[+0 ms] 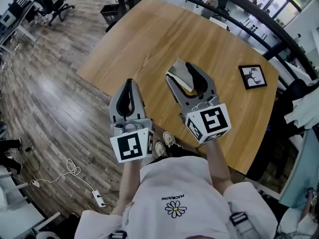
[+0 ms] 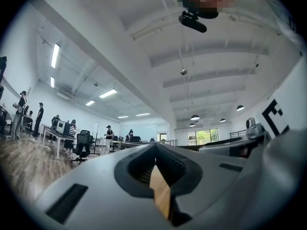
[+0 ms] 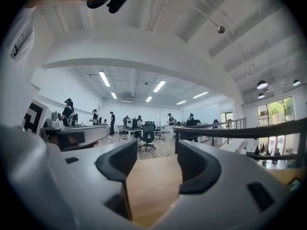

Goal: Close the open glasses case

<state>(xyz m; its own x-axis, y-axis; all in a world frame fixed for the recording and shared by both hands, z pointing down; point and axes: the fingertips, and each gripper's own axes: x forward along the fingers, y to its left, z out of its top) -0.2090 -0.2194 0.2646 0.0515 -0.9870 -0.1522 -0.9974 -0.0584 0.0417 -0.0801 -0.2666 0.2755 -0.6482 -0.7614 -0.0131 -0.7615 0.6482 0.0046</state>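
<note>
Glasses case: pale, lying on the bench toward its near edge, partly covered from above by the right tongs.

Progress: whether the lid is down cannot be told. The case looks low and flat, so the closing may be finished; a check of the lid is likely all that remains.

Right tongs: spread wide, only wood between them, gripping nothing.

Left tongs: closed, empty, at the bench's near edge.

Black-framed card: well apart, to the right.

Room: open wood beyond the case; the floor drops away close behind both tongs.
</note>
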